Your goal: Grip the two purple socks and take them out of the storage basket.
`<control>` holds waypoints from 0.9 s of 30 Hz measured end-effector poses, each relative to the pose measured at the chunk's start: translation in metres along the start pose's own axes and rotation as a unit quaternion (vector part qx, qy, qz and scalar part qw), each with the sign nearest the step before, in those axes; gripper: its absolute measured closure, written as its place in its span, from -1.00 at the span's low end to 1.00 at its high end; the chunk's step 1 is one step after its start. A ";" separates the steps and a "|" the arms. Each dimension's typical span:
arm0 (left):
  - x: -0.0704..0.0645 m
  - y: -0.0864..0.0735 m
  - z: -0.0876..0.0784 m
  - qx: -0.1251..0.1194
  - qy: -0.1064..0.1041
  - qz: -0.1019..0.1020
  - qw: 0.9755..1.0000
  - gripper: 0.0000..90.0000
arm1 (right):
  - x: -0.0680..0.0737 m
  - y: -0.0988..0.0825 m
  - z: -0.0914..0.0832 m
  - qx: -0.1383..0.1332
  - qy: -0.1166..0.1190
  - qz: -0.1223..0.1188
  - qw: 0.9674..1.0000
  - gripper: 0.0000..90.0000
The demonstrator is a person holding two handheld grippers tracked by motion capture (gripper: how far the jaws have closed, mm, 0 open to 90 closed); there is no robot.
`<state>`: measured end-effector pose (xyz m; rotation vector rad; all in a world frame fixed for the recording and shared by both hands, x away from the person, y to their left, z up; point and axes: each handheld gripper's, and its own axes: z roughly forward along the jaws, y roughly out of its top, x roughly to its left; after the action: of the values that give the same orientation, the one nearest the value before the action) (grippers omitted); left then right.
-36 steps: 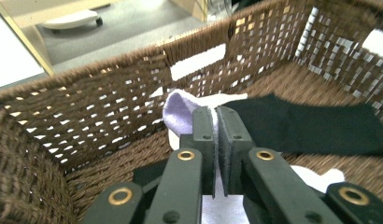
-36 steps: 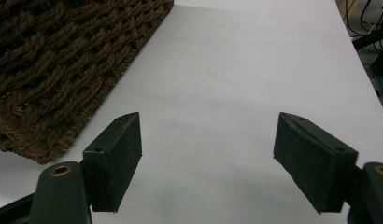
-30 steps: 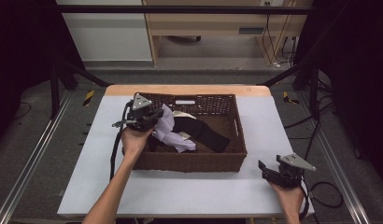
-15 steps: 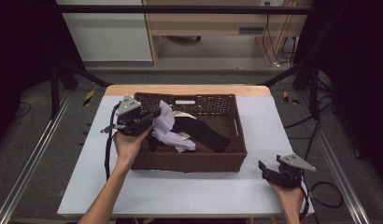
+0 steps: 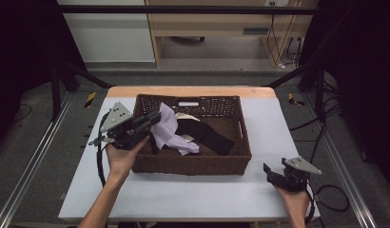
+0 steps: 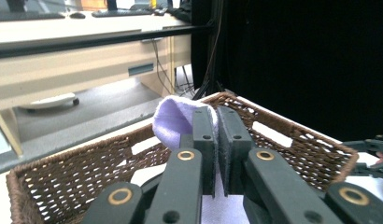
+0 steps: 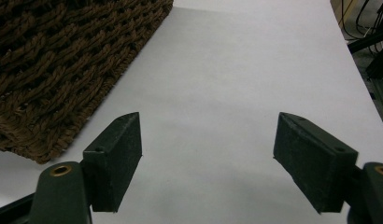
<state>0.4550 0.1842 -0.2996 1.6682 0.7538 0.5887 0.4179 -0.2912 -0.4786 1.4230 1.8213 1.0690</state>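
A brown wicker basket (image 5: 198,164) stands mid-table, and its woven wall shows close in the left gripper view as the basket (image 6: 87,158). My left gripper (image 5: 155,118) is shut on a lavender cloth (image 5: 168,130) and holds it up over the basket's left rim. Seen along the jaws, the left gripper (image 6: 216,123) pinches the lavender cloth (image 6: 173,123) between its pads. A black garment (image 5: 209,135) and a beige piece (image 5: 186,116) lie inside the basket. My right gripper (image 5: 274,172) rests open near the table's front right, and the right gripper (image 7: 208,156) has only bare table between its jaws.
The white table (image 5: 183,194) has free room in front of the basket and to its right. The basket's corner (image 7: 63,70) lies to the upper left of the right gripper. Black frame rails and cables flank the table, with a wooden desk (image 5: 221,23) behind.
My left gripper has drawn leftward toward the basket's left rim, pulling the lavender cloth with it. The right gripper has stayed put.
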 end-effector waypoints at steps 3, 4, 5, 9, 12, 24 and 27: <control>-0.008 0.002 -0.010 -0.009 -0.007 0.008 1.000 0.90 | 0.000 0.000 0.000 0.000 0.000 0.001 1.000 -0.47; -0.010 0.002 -0.013 -0.011 -0.012 0.007 1.000 0.90 | 0.000 0.000 -0.001 -0.001 -0.001 -0.002 1.000 -0.47; -0.012 0.002 -0.016 -0.011 -0.017 0.008 1.000 0.90 | 0.000 0.000 -0.001 -0.002 0.001 -0.001 1.000 -0.47; -0.020 0.000 -0.026 -0.013 -0.029 0.017 0.999 0.90 | 0.002 0.000 -0.001 -0.001 0.003 0.001 1.000 -0.47; -0.027 -0.002 -0.034 -0.016 -0.038 0.023 0.999 0.90 | 0.003 0.000 -0.002 -0.003 0.002 -0.004 1.000 -0.47; -0.048 -0.028 -0.058 -0.011 -0.072 0.034 0.997 0.90 | 0.004 -0.001 -0.002 0.000 0.003 -0.007 1.000 -0.48; -0.052 -0.037 -0.062 -0.004 -0.079 0.034 0.996 0.90 | 0.005 -0.001 -0.003 -0.001 0.004 -0.005 1.000 -0.47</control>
<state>0.3694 0.1908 -0.3218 1.7159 0.5816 0.5003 0.4138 -0.2874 -0.4777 1.4084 1.8303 1.0717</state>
